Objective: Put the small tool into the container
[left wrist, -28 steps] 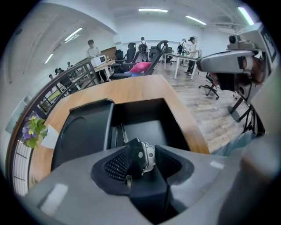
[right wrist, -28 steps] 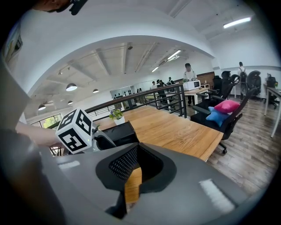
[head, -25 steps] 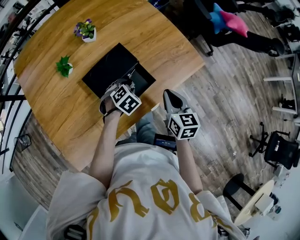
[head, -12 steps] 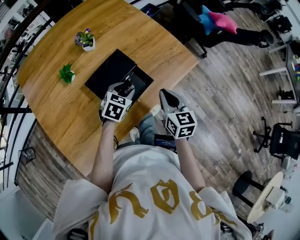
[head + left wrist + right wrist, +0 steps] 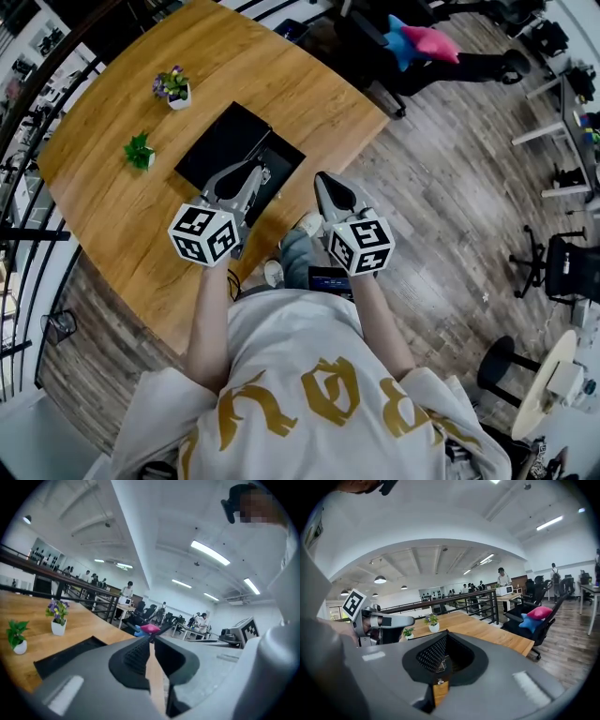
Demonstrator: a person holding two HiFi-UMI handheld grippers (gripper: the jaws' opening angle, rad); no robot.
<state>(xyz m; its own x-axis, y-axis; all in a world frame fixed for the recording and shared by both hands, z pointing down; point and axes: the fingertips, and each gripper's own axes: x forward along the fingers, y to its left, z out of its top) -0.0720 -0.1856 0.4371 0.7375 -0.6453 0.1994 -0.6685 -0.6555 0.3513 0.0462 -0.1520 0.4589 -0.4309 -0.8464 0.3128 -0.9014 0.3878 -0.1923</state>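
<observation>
apparently the small tool [image 5: 161, 630], a thin dark sliver, sits pinched in the closed jaws of the left gripper [image 5: 253, 172], pointing forward over the near edge of the black container [image 5: 225, 136], while the right gripper [image 5: 322, 178], jaws together, hangs farther right.

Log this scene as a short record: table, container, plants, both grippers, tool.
table: wooden, curved edge
container: black, flat, on the table
plants: purple-flowered pot and green pot, on the table, apart from the container
left gripper: jaws together, nothing between them, at the container's near side
right gripper: jaws together, near the table's edge
small tool: cannot be made out in any view
</observation>
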